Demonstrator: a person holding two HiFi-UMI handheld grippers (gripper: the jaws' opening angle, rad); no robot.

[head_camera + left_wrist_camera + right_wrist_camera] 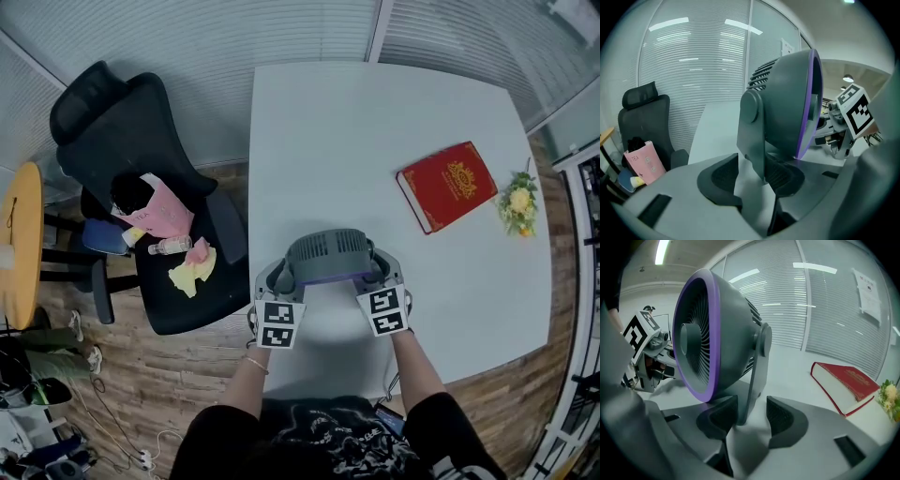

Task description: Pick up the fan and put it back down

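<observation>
A grey fan [328,255] with a purple front rim stands on the white table [375,122] near its front edge, tilted back in its two-armed stand. My left gripper [281,279] straddles the stand's left upright [754,140]. The inner pad lies against the upright and the outer pad [717,176] stands off with a gap, so the jaws are open. My right gripper [380,274] straddles the right upright [757,376] in the same way. Its pad on the fan's side is close to the upright, while the outer pad [785,418] is clear of it.
A red book [447,186] lies to the right of the fan, with a small bunch of yellow flowers [518,202] beyond it near the table's right edge. A black office chair [141,187] with clutter on its seat stands left of the table. Glass walls with blinds run behind.
</observation>
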